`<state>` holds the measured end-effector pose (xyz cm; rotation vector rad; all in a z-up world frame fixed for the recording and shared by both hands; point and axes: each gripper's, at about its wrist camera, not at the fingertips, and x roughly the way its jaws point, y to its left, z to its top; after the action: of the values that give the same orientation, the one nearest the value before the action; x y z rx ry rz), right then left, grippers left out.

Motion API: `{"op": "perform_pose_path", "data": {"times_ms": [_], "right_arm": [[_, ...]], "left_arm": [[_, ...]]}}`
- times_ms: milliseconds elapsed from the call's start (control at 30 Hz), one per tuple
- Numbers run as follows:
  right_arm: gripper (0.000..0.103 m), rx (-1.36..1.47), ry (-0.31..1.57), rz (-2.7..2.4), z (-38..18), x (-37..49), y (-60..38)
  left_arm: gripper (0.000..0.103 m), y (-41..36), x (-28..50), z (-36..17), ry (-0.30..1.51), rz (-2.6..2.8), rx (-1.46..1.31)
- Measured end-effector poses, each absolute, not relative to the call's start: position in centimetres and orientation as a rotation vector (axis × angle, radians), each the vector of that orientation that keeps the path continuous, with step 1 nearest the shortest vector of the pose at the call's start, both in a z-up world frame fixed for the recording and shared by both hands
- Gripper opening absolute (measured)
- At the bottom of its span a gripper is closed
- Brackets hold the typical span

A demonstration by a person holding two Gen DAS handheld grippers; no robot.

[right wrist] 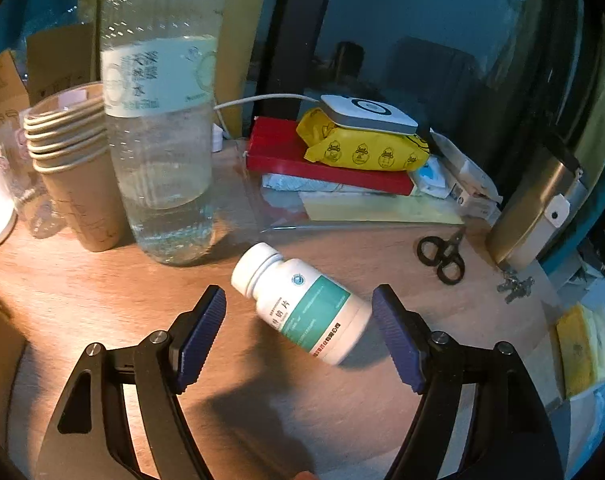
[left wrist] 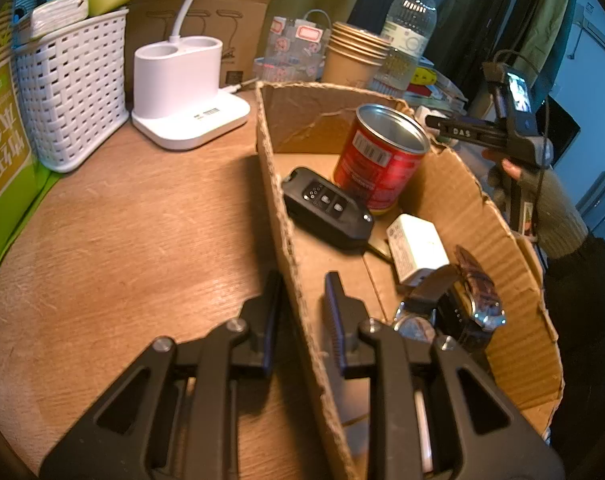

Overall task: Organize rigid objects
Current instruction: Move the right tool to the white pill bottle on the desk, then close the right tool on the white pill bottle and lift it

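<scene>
A torn cardboard box [left wrist: 462, 208] on the wooden table holds a red can [left wrist: 382, 160], a black car key fob [left wrist: 326, 208], a white charger [left wrist: 416, 248] and a wristwatch [left wrist: 462, 308]. My left gripper [left wrist: 300, 284] is shut on the box's near left wall, one finger inside and one outside. A white pill bottle with a green label [right wrist: 302, 308] lies on its side on the table. My right gripper [right wrist: 298, 296] is open and straddles that bottle, its blue pads [right wrist: 202, 340] apart from it on both sides.
Just behind the pill bottle are a water bottle [right wrist: 162, 140] and stacked paper cups [right wrist: 74, 160]. Scissors [right wrist: 442, 256], keys [right wrist: 514, 284] and a red box under a yellow pack [right wrist: 362, 148] lie to the right. A white basket [left wrist: 70, 88] and lamp base [left wrist: 182, 92] stand left of the box.
</scene>
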<state>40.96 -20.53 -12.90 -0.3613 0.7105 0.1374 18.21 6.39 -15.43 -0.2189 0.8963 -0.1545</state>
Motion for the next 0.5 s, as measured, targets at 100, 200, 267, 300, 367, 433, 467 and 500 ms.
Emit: {"op": "perform_pose_path", "data": {"times_ms": [100,200,267,300,367,433,467,500], "right_arm": [[0.079,-0.319,0.764,0.165,-13.3,41.7,-21.0],[0.078,-0.311,0.795,0.173,-13.7,41.9,-20.9],[0.078,-0.298,0.794,0.191,-13.7,41.4,-20.8],[0.078,-0.291,0.797,0.207,-13.6,41.1,-20.6],[0.078,-0.301,0.801,0.236,-13.6,40.3,-20.0],[0.078,-0.34,0.791,0.243,-13.6,39.5,-19.2],[0.078,-0.356,0.785,0.237,-13.6,39.3,-19.0],[0.078,-0.369,0.781,0.229,-13.6,39.4,-18.8]], "left_arm": [[0.023,6.4,18.2,-15.4,0.896,-0.154,-0.219],[0.023,6.3,18.2,-15.4,0.896,-0.154,-0.219],[0.023,6.3,18.2,-15.4,0.897,-0.154,-0.219],[0.023,6.4,18.2,-15.4,0.896,-0.155,-0.219],[0.023,6.3,18.2,-15.4,0.896,-0.155,-0.219],[0.023,6.4,18.2,-15.4,0.896,-0.154,-0.219],[0.023,6.3,18.2,-15.4,0.896,-0.154,-0.219],[0.023,6.4,18.2,-15.4,0.896,-0.154,-0.219]]}}
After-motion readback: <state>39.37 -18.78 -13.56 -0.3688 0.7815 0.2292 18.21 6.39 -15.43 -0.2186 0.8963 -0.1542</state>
